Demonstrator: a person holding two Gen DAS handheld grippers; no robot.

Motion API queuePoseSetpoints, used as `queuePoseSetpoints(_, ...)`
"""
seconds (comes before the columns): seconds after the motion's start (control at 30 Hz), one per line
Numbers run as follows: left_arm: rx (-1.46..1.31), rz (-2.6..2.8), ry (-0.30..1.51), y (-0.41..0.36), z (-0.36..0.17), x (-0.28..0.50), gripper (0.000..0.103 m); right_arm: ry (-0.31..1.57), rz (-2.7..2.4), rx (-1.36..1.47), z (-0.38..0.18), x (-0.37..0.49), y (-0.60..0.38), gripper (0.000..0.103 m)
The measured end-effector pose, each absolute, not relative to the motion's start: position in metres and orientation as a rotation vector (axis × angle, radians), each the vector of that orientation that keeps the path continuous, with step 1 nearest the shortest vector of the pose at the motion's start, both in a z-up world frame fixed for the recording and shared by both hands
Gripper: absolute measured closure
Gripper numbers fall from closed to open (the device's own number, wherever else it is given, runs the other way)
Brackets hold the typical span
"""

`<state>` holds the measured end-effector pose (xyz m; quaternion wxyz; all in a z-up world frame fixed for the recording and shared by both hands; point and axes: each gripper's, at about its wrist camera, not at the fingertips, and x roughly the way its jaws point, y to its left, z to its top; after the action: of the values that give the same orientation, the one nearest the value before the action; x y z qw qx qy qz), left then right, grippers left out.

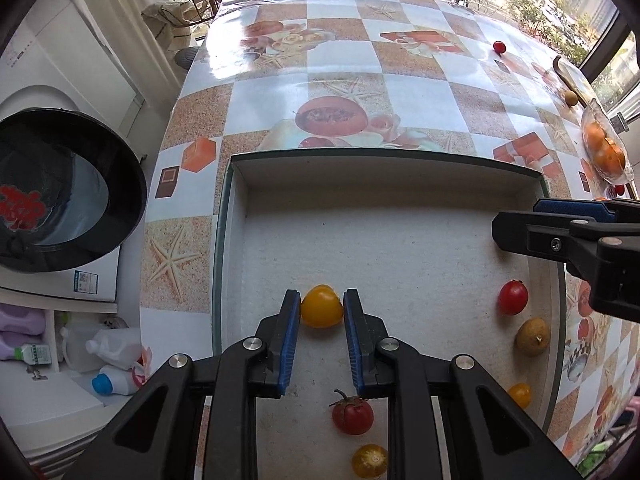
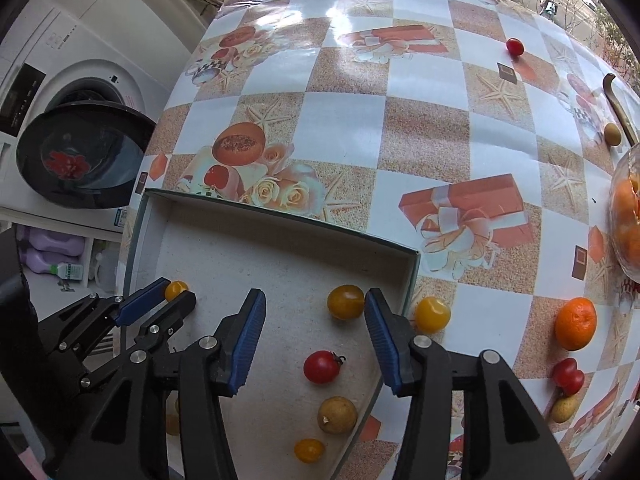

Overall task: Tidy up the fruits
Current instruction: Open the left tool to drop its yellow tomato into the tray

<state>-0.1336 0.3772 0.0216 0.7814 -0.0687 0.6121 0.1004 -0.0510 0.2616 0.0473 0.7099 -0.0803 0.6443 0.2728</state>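
A shallow white box [image 1: 384, 160] [image 2: 280, 220] lies on the table. My left gripper [image 1: 322, 310] [image 2: 170, 294] is shut on a yellow cherry tomato [image 1: 321, 306] [image 2: 175, 289] over the box floor. My right gripper [image 2: 316, 324] [image 1: 516, 216] is open and empty above the box's right part, with a yellow tomato [image 2: 345, 302] just ahead of it. In the box also lie red tomatoes [image 1: 352, 415] [image 2: 322, 367], a brown longan [image 2: 337, 415] [image 1: 531, 336] and small yellow tomatoes [image 2: 309, 450] [image 1: 370, 460].
Outside the box lie a yellow tomato [image 2: 431, 314], an orange [image 2: 575, 323], two red tomatoes [image 2: 568, 376], a longan [image 2: 565, 408], a far red tomato [image 2: 515, 46] and a far longan [image 2: 612, 133]. A glass dish of oranges [image 1: 604, 148] stands right. A washing machine door [image 1: 60, 188] is left.
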Motion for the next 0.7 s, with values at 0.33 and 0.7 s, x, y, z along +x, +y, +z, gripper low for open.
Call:
queuePoseSetpoints(0.33, -0.179, 0.184, 1.225, 0.379, 0.042, -0.148, 0.017, 1.401, 0.580, -0.103, 0.074, -0.061, 0.224, 0.032)
queuePoseSetpoints(0.7, -0.101, 0.170, 1.280, 0.348, 0.054, -0.149, 0.017, 1.417, 0.492, -0.044, 0.078, -0.076, 0.164, 0.031)
